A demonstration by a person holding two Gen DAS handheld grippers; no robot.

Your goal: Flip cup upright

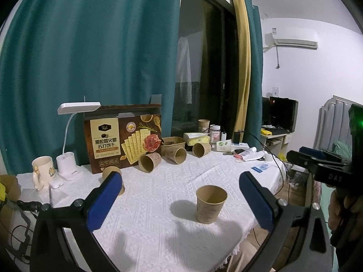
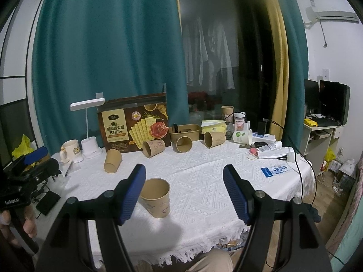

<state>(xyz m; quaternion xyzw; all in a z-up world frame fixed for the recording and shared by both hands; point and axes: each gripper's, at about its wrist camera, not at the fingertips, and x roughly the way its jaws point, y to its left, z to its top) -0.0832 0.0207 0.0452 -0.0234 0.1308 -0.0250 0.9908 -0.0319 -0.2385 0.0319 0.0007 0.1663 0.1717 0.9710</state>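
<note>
A brown paper cup stands upright on the white tablecloth near the front edge; it also shows in the right wrist view. Several more brown cups lie on their sides further back: one at the left, partly hidden behind my left finger in the left wrist view, and three in a row before the cracker box. My left gripper is open and empty, the upright cup between its fingers but further ahead. My right gripper is open and empty, the cup by its left finger.
A cracker box, white desk lamp, mug, tissue box, brown tub and small clutter line the back and right of the table. A blue card lies at the right. Teal curtains hang behind.
</note>
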